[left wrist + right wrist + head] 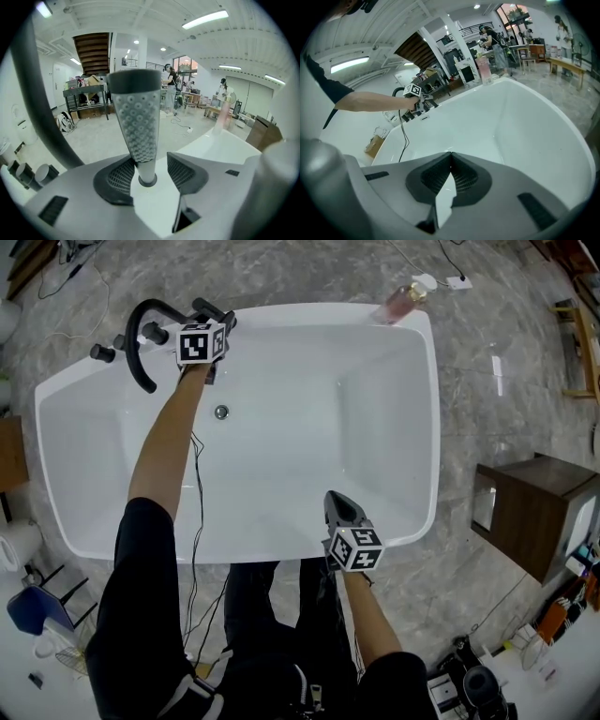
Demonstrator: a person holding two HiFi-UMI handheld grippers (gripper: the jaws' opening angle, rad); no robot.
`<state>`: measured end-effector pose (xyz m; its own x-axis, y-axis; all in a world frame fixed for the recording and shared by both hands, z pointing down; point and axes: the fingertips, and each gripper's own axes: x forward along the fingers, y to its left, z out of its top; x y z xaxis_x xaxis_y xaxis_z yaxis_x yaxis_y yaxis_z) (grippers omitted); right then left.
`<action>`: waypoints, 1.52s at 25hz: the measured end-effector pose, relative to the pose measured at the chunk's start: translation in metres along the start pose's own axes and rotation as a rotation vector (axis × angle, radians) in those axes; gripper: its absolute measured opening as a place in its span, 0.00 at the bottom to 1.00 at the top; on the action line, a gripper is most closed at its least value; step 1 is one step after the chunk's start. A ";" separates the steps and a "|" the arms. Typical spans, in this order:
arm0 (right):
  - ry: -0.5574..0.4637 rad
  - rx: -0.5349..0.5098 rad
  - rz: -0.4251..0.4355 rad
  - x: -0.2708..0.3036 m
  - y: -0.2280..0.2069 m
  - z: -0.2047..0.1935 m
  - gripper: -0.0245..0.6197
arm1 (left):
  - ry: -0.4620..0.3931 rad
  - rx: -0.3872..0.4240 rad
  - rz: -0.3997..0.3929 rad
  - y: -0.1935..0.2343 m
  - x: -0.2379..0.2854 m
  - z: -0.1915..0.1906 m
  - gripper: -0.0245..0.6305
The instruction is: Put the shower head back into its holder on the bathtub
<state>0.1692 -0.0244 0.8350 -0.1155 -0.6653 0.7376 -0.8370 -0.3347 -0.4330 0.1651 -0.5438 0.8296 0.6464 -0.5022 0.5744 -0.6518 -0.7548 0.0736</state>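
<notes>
At the tap end of the bathtub (pixel 375 427), the shower head (pixel 138 117) stands upright between the left gripper's (pixel 149 166) wide-apart jaws, with neither pad pressing it. Its handle seems seated in the holder (pixel 147 181), so this looks like the release. Next, the gripper should back straight off without knocking it. The right gripper (pixel 451 161) is closed and empty.

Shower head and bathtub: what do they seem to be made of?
Shower head: grey, with a matte dotted face and a darker cap. It is probably plastic or coated metal; the look leaves it open.
Bathtub: smooth, glossy white with soft highlights, so likely acrylic or enamel.
</notes>
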 end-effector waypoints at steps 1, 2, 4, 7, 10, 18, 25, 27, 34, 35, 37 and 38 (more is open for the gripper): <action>0.001 0.002 0.002 0.000 0.001 0.000 0.05 | -0.003 -0.017 -0.001 0.000 -0.003 -0.002 0.39; 0.002 0.004 0.004 -0.001 0.002 -0.001 0.05 | -0.001 -0.029 0.000 -0.001 -0.007 -0.003 0.40; 0.000 0.006 0.008 -0.003 0.005 0.000 0.05 | 0.010 -0.039 0.000 -0.005 -0.016 -0.009 0.40; -0.005 0.008 0.019 -0.007 0.012 0.003 0.05 | 0.035 -0.055 -0.009 -0.016 -0.032 -0.021 0.40; -0.015 0.004 0.038 -0.013 0.021 0.007 0.05 | 0.052 -0.075 -0.021 -0.030 -0.055 -0.033 0.39; -0.047 -0.047 0.088 -0.033 0.042 0.035 0.05 | 0.043 -0.061 -0.063 -0.071 -0.136 -0.042 0.29; -0.077 -0.085 0.125 -0.052 0.063 0.053 0.05 | -0.041 0.002 -0.096 -0.113 -0.227 0.001 0.11; -0.101 -0.111 0.142 -0.059 0.077 0.066 0.05 | -0.095 -0.046 -0.095 -0.116 -0.262 0.017 0.10; -0.148 -0.187 0.182 -0.095 0.108 0.078 0.05 | -0.149 -0.093 -0.075 -0.148 -0.385 -0.013 0.10; -0.149 -0.200 0.189 -0.099 0.113 0.077 0.05 | -0.151 -0.103 -0.062 -0.149 -0.400 -0.022 0.10; -0.153 -0.233 0.207 -0.108 0.124 0.081 0.05 | -0.156 -0.124 -0.038 -0.151 -0.423 -0.036 0.10; -0.157 -0.255 0.214 -0.112 0.129 0.084 0.05 | -0.157 -0.133 -0.029 -0.152 -0.433 -0.041 0.10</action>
<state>0.1192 -0.0492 0.6533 -0.2353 -0.8035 0.5469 -0.9113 -0.0132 -0.4114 -0.0322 -0.1947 0.6038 0.7131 -0.5485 0.4367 -0.6718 -0.7128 0.2016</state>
